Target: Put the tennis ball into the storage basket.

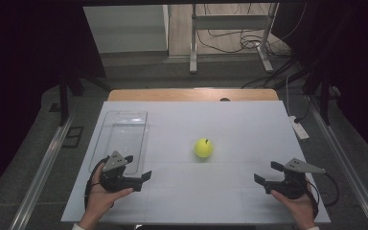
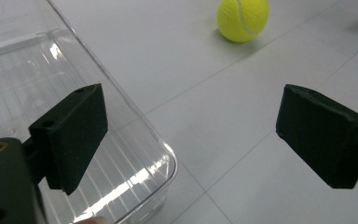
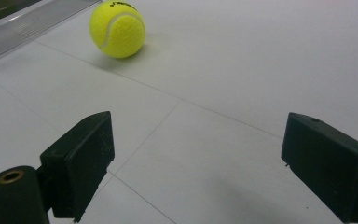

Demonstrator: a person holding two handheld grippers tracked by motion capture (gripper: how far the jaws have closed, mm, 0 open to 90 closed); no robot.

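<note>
Clear plastic tray [image 1: 122,136] on the white table [image 1: 230,124], just ahead of the left gripper [image 1: 137,167], with nothing visible inside it; ribbed floor and rounded near corner [image 2: 165,163] seen directly under and beside that gripper's left-hand finger [image 2: 72,135] in the left gripper view. Left gripper spread wide, nothing between its fingers, held low in the left hand [image 1: 103,194] by the tray's near end. Right gripper [image 1: 268,173] likewise spread wide and gripping nothing, held in the right hand [image 1: 299,206] near the table's right edge, tips turned inward toward the middle. Yellow tennis ball [image 1: 203,147] resting on bare table, well outside the tray, ahead of and between the two grippers, clear of both; up and to the right beyond the fingers in the left gripper view [image 2: 242,18], up and to the left beyond the fingers [image 3: 81,163] in the right gripper view [image 3: 117,29]. Open white surface all around the ball, and between it and each pair of fingers. Tray's long right side running close along the left gripper's line toward the ball. Wooden strip [image 1: 191,94] along the far table edge, well beyond everything.
</note>
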